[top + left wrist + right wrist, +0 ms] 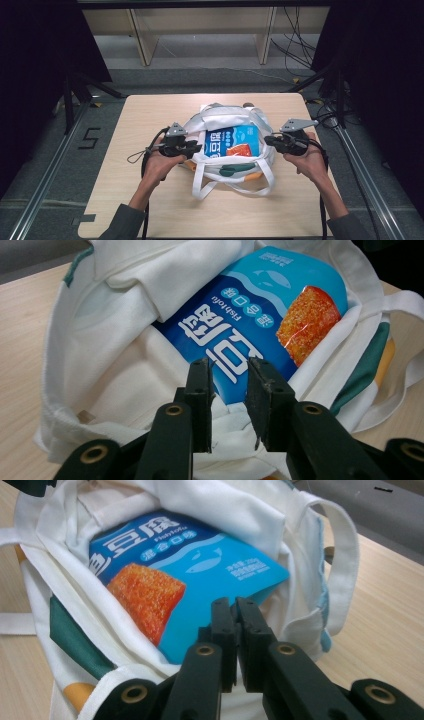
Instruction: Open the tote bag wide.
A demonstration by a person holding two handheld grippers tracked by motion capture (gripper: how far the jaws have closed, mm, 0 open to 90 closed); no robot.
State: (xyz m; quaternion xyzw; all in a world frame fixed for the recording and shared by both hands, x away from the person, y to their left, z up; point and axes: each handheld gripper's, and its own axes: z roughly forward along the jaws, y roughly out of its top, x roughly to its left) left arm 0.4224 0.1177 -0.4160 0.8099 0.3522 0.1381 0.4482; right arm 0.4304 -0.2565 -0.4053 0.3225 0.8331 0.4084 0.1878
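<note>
A light wooden table (pixel 150 210) with rounded corners is set on a grey floor (pixel 60 165). A black "5" marking (pixel 90 138) is seen on the floor left of the table. Metal rails (pixel 42 185) are run along both sides of the table. Beyond the far edge, the pale wooden legs of a shelf or bench (pixel 142 40) are seen. Black cables (pixel 295 45) are trailed across the floor at upper right. Dark curtains or panels (pixel 30 60) are hung at left and right. The scene is dimly lit.
</note>
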